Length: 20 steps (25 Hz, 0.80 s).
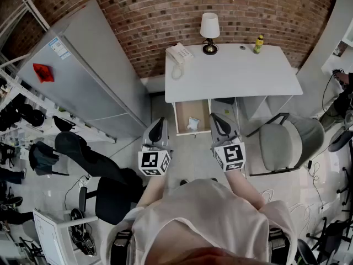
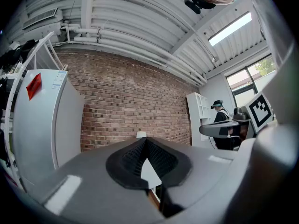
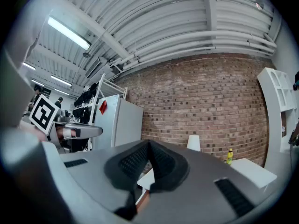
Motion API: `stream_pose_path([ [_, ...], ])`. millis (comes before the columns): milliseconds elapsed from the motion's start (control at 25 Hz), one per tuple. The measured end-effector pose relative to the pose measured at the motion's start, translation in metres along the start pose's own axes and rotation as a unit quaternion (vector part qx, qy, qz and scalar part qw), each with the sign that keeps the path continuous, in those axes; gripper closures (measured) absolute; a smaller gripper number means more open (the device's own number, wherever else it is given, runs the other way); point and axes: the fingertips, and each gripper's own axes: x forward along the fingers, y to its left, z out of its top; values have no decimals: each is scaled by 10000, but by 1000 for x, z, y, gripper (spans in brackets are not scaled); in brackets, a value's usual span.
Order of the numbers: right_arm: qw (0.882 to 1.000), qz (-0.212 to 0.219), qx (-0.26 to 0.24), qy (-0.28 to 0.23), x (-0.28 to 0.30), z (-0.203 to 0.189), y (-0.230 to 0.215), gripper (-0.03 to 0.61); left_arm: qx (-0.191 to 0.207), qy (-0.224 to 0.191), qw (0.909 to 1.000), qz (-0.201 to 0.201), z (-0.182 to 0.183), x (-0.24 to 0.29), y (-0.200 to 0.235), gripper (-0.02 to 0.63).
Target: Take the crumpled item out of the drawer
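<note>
An open drawer [image 1: 185, 108] sticks out from under the white desk [image 1: 231, 73] in the head view. A small crumpled white item [image 1: 192, 124] lies in it near the front. My left gripper [image 1: 158, 127] is level, just left of the drawer front, its jaws shut with nothing between them. My right gripper [image 1: 220, 123] hovers just right of the drawer, also shut and empty. In the left gripper view the black pads [image 2: 135, 160] meet at a point, with the brick wall behind. The right gripper view shows its pads [image 3: 163, 162] closed the same way.
On the desk stand a lamp [image 1: 209, 29], a telephone [image 1: 179, 54] and a yellow bottle [image 1: 258, 43]. A tall grey cabinet [image 1: 83, 76] is to the left. A grey office chair [image 1: 289, 142] sits right of the drawer and a black chair [image 1: 88, 159] to the left.
</note>
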Motion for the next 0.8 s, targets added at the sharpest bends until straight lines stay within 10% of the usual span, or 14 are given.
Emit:
stream_pose_path([
  [800, 9998, -135, -24, 133, 26, -1, 28, 584, -55, 63, 9998, -186, -6, -6, 43, 618],
])
